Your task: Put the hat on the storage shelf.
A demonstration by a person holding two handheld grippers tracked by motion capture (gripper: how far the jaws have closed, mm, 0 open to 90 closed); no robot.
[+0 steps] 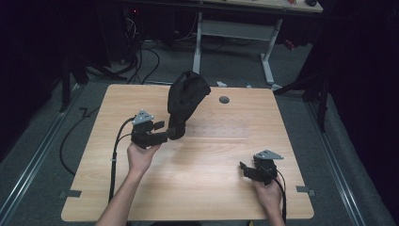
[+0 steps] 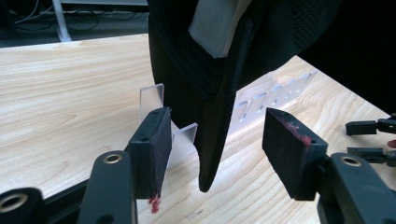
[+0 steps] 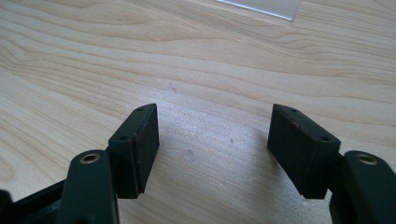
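A black cap point(image 1: 188, 96) stands propped up on a clear acrylic stand point(image 2: 153, 97), whose flat base point(image 1: 221, 132) lies on the wooden table point(image 1: 197, 188). The cap's brim point(image 2: 212, 140) hangs down between the jaws of my left gripper point(image 2: 219, 135), which is open, with a gap on each side of the brim. In the high view my left gripper point(image 1: 162, 132) sits just left of the cap's lower end. My right gripper point(image 1: 245, 170) hovers near the table's front right, open with nothing between its pads point(image 3: 215, 140).
A round grey grommet point(image 1: 224, 100) sits in the table top at the back, right of the cap. Beyond the table stands a white-legged desk point(image 1: 268, 52), with cables point(image 1: 141, 61) on the floor. My right gripper point(image 2: 373, 135) shows far off in the left gripper view.
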